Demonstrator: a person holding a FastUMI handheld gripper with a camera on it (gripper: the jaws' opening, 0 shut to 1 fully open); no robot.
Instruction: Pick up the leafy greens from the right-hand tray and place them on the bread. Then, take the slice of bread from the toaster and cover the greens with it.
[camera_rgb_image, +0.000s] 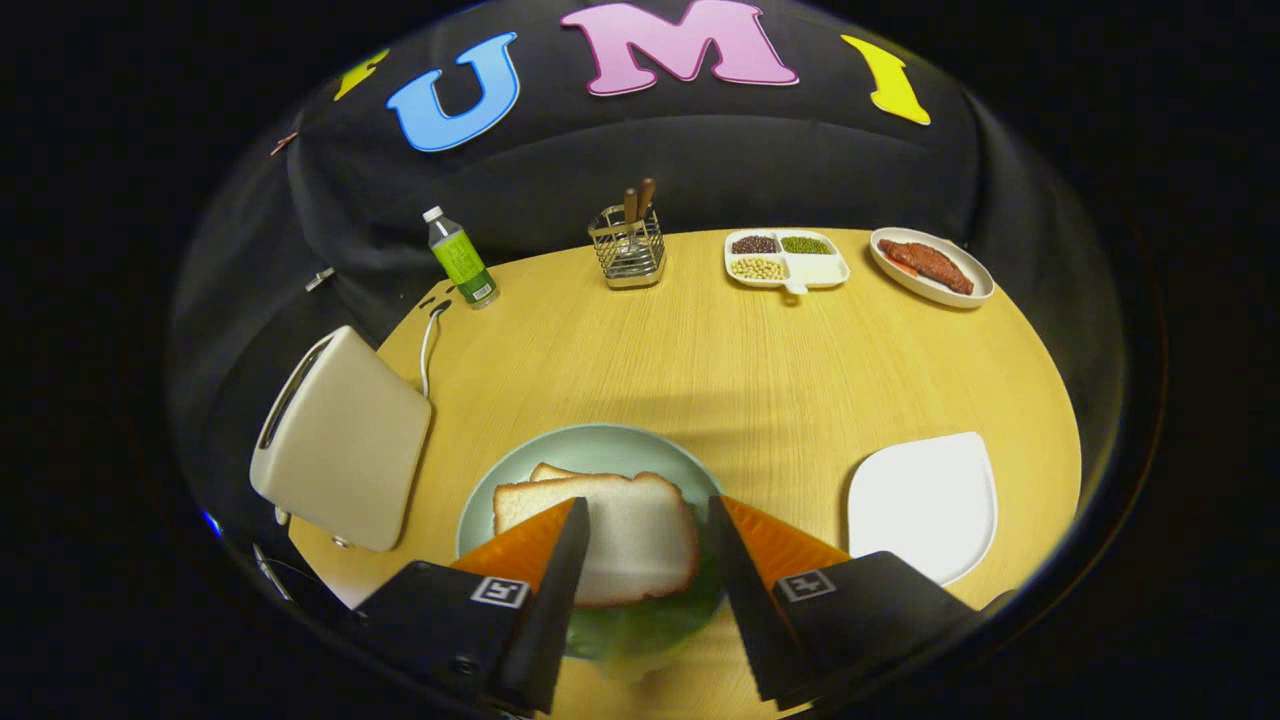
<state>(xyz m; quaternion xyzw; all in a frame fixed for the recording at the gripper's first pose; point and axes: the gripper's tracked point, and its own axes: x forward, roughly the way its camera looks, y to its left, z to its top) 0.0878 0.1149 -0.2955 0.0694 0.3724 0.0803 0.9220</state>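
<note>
The tongs (645, 520) stand parted on two blocky black carriages, each bearing a small square black-and-white marker; a screw dots the left one.

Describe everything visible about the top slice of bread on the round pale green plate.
The top slice of white bread with a brown crust lies flat on leafy greens, which peek out under its near edge. A second bread slice shows beneath, at its far side. The stack sits on the round pale green plate, between the cream toaster and the empty white tray. The tool is open, its fingers straddling the slice without visibly pressing it.
</note>
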